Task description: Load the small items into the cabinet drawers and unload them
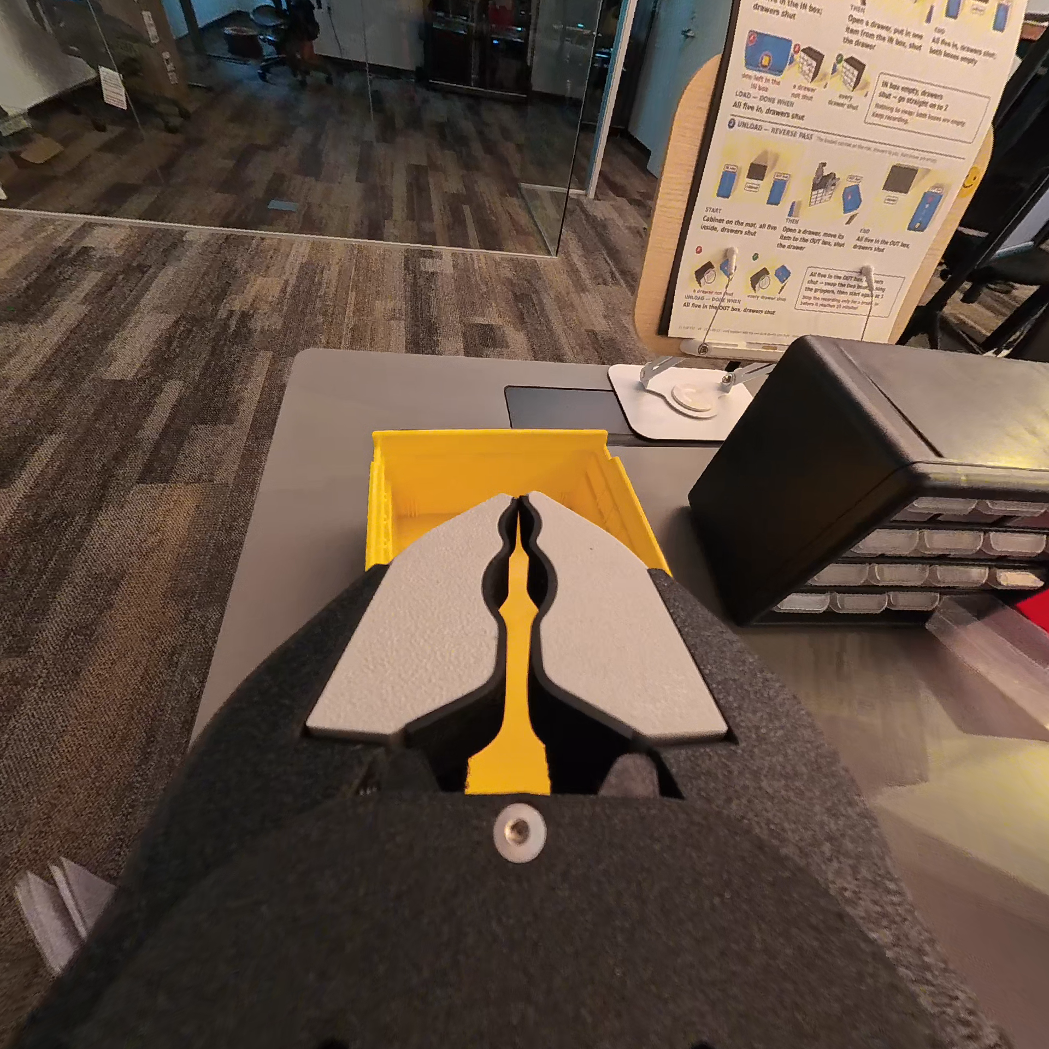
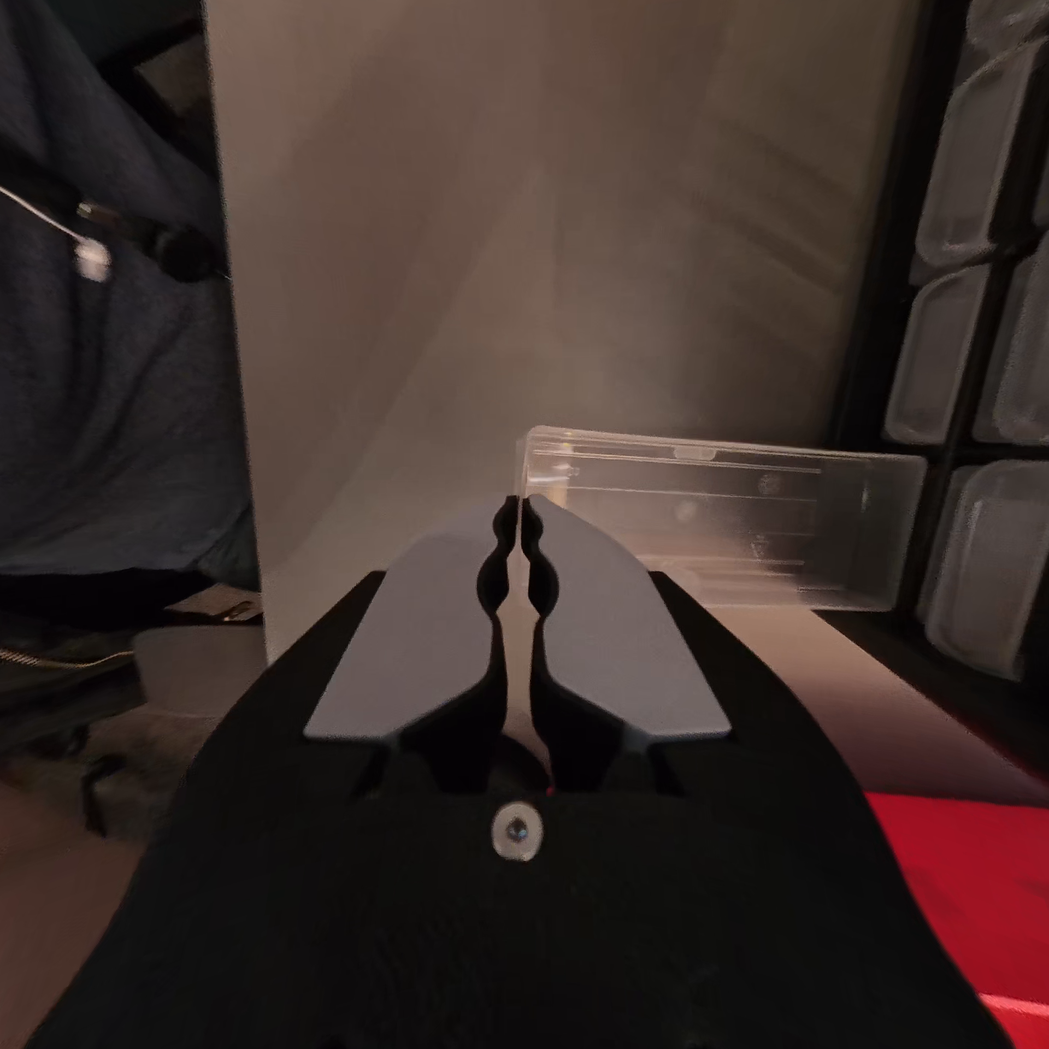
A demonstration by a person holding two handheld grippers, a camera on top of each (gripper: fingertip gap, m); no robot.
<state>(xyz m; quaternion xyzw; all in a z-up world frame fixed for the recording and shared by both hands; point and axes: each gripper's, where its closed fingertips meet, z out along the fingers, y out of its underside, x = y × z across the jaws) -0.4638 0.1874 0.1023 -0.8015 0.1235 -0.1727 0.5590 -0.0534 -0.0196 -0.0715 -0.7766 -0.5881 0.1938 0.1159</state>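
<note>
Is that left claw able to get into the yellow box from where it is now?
Probably yes. The left claw, shut and holding nothing, hangs right above the open-topped yellow box, and nothing sits between them. The black cabinet stands off to the side, out of the way.

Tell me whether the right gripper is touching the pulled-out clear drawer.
Cannot tell. In the right wrist view, the right gripper's shut tips overlap the clear drawer's front edge; blur hides contact.
</note>
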